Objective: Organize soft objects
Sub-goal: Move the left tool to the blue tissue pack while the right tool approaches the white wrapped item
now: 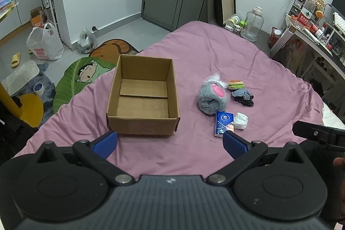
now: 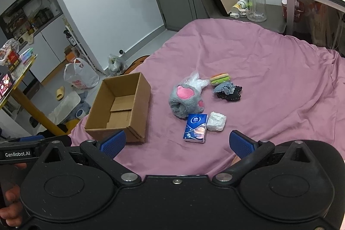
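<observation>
An open, empty cardboard box (image 1: 143, 98) (image 2: 120, 109) stands on the pink bedsheet (image 1: 215, 53) (image 2: 269, 79). To its right lie a grey plush paw with pink pads (image 1: 212, 98) (image 2: 186, 100), a burger-shaped toy (image 1: 236, 84) (image 2: 220, 78), a dark blue-and-black fabric piece (image 1: 243, 97) (image 2: 228, 91), a blue tissue pack (image 1: 223, 124) (image 2: 195, 127) and a crumpled white tissue (image 1: 241, 120) (image 2: 216, 121). My left gripper (image 1: 170, 141) is open and empty, in front of the box. My right gripper (image 2: 176, 142) is open and empty, just short of the tissue pack.
The bed's left edge drops to a floor with a cartoon rug (image 1: 86, 74), plastic bags (image 1: 44, 42) (image 2: 80, 77) and a yellow stool (image 1: 30, 109). A large clear water jug (image 1: 252, 23) (image 2: 255, 3) stands beyond the bed. A cluttered desk (image 1: 312, 31) is at the right.
</observation>
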Motion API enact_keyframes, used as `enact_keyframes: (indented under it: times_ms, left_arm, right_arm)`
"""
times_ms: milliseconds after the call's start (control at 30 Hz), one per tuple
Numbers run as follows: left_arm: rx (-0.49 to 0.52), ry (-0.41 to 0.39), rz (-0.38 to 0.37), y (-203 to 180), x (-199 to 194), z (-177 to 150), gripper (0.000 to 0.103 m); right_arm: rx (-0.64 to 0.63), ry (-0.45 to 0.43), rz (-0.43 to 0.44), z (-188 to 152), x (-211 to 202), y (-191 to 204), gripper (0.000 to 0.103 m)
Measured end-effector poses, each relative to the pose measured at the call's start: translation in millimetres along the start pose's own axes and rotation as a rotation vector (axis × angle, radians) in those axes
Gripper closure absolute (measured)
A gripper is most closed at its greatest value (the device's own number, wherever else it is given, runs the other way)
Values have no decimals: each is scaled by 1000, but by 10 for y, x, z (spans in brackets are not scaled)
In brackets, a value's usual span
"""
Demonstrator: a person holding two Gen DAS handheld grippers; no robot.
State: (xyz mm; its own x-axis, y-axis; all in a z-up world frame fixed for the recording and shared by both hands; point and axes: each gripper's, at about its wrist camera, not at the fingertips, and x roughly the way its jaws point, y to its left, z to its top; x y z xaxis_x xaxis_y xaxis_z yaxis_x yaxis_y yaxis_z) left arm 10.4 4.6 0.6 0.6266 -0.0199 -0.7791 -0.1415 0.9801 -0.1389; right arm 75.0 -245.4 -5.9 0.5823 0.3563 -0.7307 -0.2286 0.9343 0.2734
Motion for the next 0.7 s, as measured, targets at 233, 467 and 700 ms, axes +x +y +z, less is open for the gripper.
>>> enact_keyframes:
  times_ms: [233, 467, 700]
  left_arm:
    - [3, 7, -1, -75, 169, 73, 0]
    - [4, 19, 4, -191, 389, 153, 0]
    - [4, 27, 5, -311, 570, 215, 0]
  right_arm:
    - [38, 3, 10, 94, 146, -167, 0]
    - [78, 6, 11, 176, 304, -319, 0]
    - [148, 30, 29, 264, 517, -510, 3]
